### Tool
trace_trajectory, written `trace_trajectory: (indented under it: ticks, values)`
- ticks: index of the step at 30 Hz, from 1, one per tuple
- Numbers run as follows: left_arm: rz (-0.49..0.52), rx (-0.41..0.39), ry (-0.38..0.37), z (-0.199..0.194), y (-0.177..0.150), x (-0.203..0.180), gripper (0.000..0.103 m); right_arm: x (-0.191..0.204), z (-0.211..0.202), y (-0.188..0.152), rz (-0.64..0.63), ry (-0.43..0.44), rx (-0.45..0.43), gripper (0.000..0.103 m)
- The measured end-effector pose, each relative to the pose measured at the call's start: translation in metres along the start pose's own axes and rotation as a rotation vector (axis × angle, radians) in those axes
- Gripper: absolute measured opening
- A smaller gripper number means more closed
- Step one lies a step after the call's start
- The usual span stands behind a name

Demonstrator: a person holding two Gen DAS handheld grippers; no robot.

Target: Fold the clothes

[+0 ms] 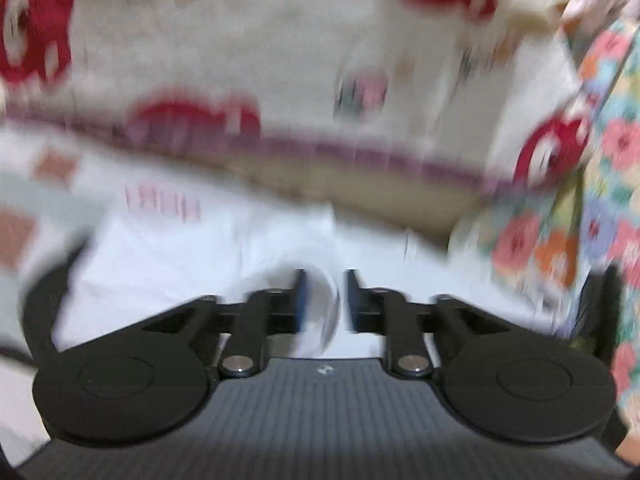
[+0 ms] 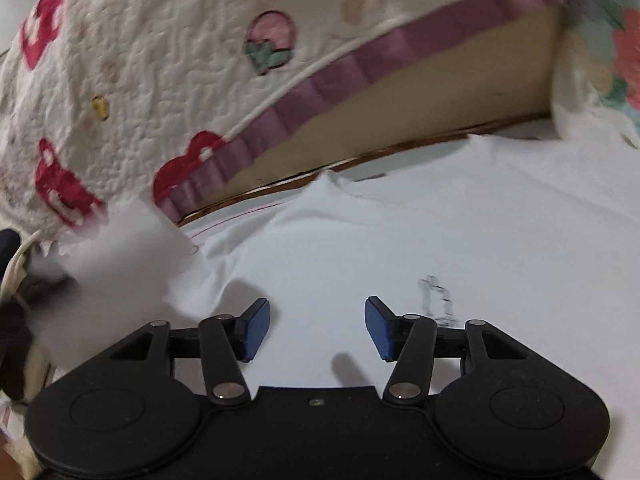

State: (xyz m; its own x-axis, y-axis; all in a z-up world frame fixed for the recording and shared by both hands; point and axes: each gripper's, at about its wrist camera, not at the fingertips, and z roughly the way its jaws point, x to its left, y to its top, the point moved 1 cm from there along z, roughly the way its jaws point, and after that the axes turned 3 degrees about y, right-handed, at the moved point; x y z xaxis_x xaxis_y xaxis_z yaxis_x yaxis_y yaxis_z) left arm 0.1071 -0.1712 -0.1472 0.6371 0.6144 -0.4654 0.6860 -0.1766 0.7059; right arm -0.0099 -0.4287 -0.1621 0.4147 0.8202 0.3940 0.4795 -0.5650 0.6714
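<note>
A white garment [image 2: 440,216] lies spread on a flat surface in the right wrist view, with a small dark print near the right finger. My right gripper [image 2: 317,328] is open and empty just above it. In the blurred left wrist view, my left gripper [image 1: 323,300] is nearly closed on a bunched fold of the white garment [image 1: 320,312], which spreads out in front of it.
A cream quilt [image 2: 160,60] with red and pink prints and a purple trim hangs over a bed edge behind the garment. It also shows in the left wrist view [image 1: 280,40]. A floral fabric [image 1: 600,200] hangs at the right.
</note>
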Motion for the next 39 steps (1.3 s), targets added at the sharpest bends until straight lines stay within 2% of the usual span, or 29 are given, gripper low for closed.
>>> trace_trajectory:
  ticks: [3,5,8,11,15,18,19,21,23,24,25,26,27,29,32,35,37,38,39]
  values:
    - [0.015,0.094,-0.046,0.007,-0.002,0.000,0.051,-0.011,-0.007,0.000,0.044,-0.009,0.014,0.058]
    - [0.083,0.057,0.031,-0.002,0.005,0.000,0.060,-0.012,-0.006,0.001,0.053,0.003,0.034,0.058]
    - [0.152,-0.025,0.185,-0.014,0.019,0.016,0.064,-0.007,-0.005,-0.001,0.063,0.044,0.073,0.059]
    - [0.085,-0.047,0.306,-0.024,0.030,0.052,0.062,0.002,0.000,-0.006,0.100,0.112,0.130,0.062]
    - [-0.049,0.019,0.365,-0.023,0.028,0.097,0.058,0.016,0.006,-0.016,0.161,0.164,0.190,0.062]
    - [-0.086,0.038,0.392,-0.024,0.026,0.113,0.056,0.035,0.011,-0.021,0.129,0.192,0.207,0.062]
    - [-0.093,0.039,0.396,-0.025,0.026,0.116,0.056,0.044,0.013,-0.022,0.084,0.195,0.211,0.063]
    - [-0.110,0.036,0.388,-0.024,0.026,0.120,0.056,0.062,0.020,-0.024,-0.036,0.185,0.221,0.070]
    - [-0.120,0.031,0.379,-0.023,0.026,0.121,0.056,0.074,0.028,-0.028,-0.144,0.157,0.236,0.070]
    - [-0.121,0.027,0.374,-0.022,0.025,0.121,0.056,0.078,0.031,-0.031,-0.209,0.136,0.227,0.066]
    - [-0.115,0.017,0.365,-0.021,0.025,0.119,0.056,0.081,0.034,-0.035,-0.280,0.110,0.209,0.054]
    - [-0.108,0.005,0.356,-0.021,0.025,0.117,0.056,0.083,0.036,-0.035,-0.346,0.084,0.190,0.018]
    - [-0.101,-0.007,0.347,-0.021,0.025,0.115,0.056,0.082,0.036,-0.033,-0.390,0.070,0.173,0.006]
    - [-0.089,-0.048,0.310,-0.026,0.028,0.107,0.056,0.077,0.026,-0.012,-0.385,0.089,0.102,0.003]
    - [-0.088,-0.115,0.227,-0.036,0.034,0.094,0.059,0.076,-0.013,0.038,-0.373,0.091,-0.115,0.002]
    - [-0.075,-0.120,0.136,-0.038,0.040,0.077,0.061,0.052,-0.055,0.071,-0.317,0.057,-0.291,0.002]
    - [-0.006,-0.096,0.119,-0.033,0.041,0.062,0.062,0.034,-0.083,0.091,-0.277,0.031,-0.402,0.002]
    - [0.043,-0.073,0.134,-0.027,0.038,0.055,0.063,0.021,-0.087,0.092,-0.264,-0.007,-0.413,0.002]
    - [0.094,-0.049,0.152,-0.020,0.035,0.047,0.063,0.007,-0.085,0.088,-0.243,-0.056,-0.389,0.003]
